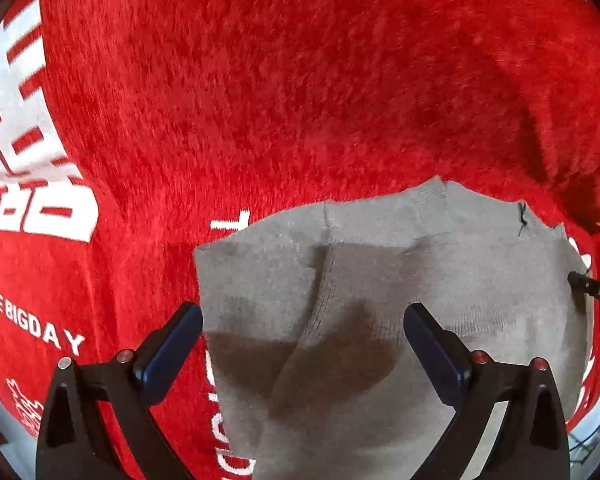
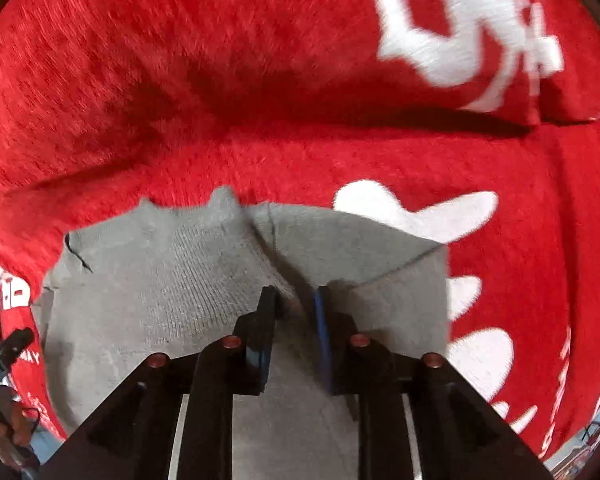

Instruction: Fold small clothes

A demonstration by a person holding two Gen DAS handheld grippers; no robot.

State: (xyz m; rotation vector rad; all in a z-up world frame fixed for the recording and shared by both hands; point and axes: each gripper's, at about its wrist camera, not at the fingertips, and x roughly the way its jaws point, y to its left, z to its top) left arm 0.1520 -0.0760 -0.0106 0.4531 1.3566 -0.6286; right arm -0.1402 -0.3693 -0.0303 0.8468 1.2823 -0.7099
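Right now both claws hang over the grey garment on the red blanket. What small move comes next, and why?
Probably close the right claw fully on the raised fold of the grey garment between its pads; they stand narrow but not clearly pinching. The left claw is wide open and empty above the cloth, so it should wait. The red blanket is bare for the fold.

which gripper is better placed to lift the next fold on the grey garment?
Right, probably. The right gripper has its jaws nearly closed around a raised crease of the grey knit garment. The left gripper hangs wide open above the cloth, gripping nothing.
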